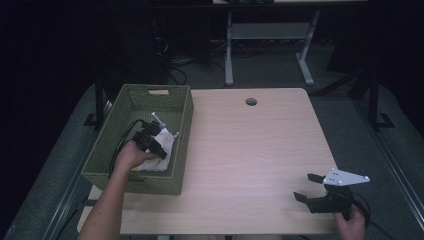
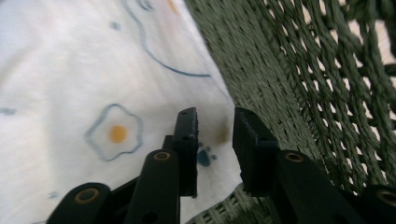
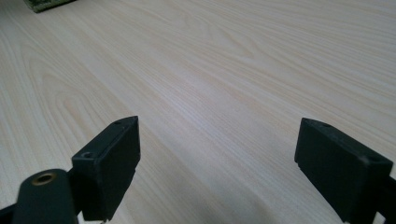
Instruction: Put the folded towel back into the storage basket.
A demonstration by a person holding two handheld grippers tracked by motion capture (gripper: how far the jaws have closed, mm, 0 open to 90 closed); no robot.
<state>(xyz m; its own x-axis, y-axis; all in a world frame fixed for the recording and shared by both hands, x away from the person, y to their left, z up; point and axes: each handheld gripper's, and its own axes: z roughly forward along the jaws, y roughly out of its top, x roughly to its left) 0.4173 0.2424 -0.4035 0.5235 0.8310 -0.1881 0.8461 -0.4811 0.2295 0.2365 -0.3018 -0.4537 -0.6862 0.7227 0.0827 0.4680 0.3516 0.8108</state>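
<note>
Over at the desk's [image 1: 260,150] left edge sits the green woven basket [image 1: 131,183], hanging a little past that edge, and the left gripper [image 1: 159,149] is down inside it, right over the white cloth [image 1: 165,137]. The cloth lies bunched on the basket floor toward the right wall. From the left gripper view, the cloth [image 2: 70,79] carries a fried-egg print in blue and orange, its corner lying against the weave of the basket [image 2: 289,79]. The left gripper [image 2: 215,130] has its jaws drawn narrow, a slim gap between them, poised over that cloth corner; whether the pads actually pinch fabric, I cannot tell. Across to the right now: bare wood through the middle, a round cable hole near the far edge. At the near right corner the right gripper [image 1: 306,186] hovers above the desk, well apart from the basket, jaws spread wide. The right gripper view confirms it: the right gripper [image 3: 217,149] has nothing but wood grain between its jaws.
</note>
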